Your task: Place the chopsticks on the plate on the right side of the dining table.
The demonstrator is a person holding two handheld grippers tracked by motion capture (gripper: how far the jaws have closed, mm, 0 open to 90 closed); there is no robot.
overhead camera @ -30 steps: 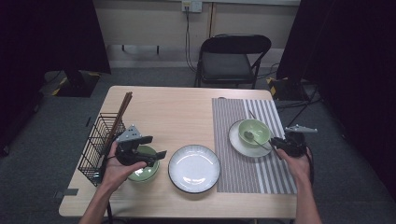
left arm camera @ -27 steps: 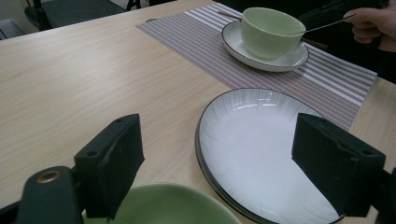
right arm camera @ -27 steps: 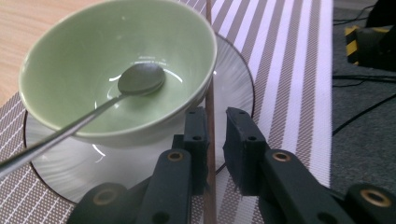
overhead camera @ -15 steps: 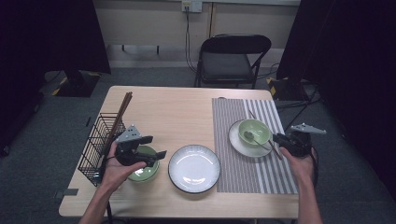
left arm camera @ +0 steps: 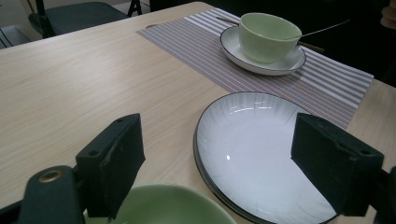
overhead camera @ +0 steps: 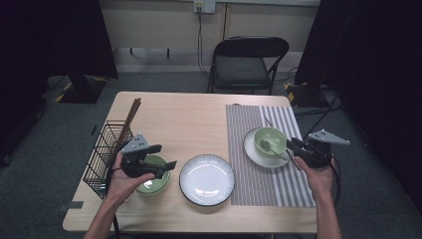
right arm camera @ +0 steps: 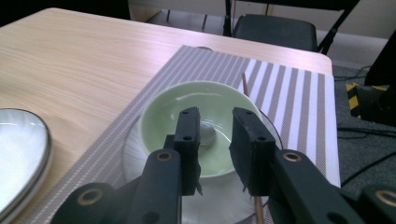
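A pale green bowl point(overhead camera: 270, 138) stands on a white saucer point(overhead camera: 254, 152) on the striped placemat point(overhead camera: 249, 124). A metal spoon point(overhead camera: 268, 147) rests in it, handle toward my right gripper point(overhead camera: 293, 146). In the right gripper view that gripper point(right arm camera: 217, 122) hovers just before the bowl point(right arm camera: 177, 109); its jaws have just been opening, with a narrow gap and nothing pressed between them, the spoon's head point(right arm camera: 206, 133) showing beyond. My left gripper point(overhead camera: 158, 158) hangs wide open over a second green bowl point(overhead camera: 149, 185). Its rim point(left arm camera: 173, 205) lies below the jaws point(left arm camera: 219, 140).
A white plate point(overhead camera: 206, 179) with a dark rim lies at the front middle of the wooden table point(overhead camera: 184, 119). A black wire basket point(overhead camera: 104, 152) holding chopsticks point(overhead camera: 130, 117) stands at the left edge. A chopstick point(right arm camera: 244, 83) lies on the mat by the saucer. A black chair point(overhead camera: 246, 62) stands beyond.
The right gripper has drawn back a little from the bowl, up and to the right, and its jaws stand slightly wider. The spoon stays in the bowl. The left gripper has kept still.
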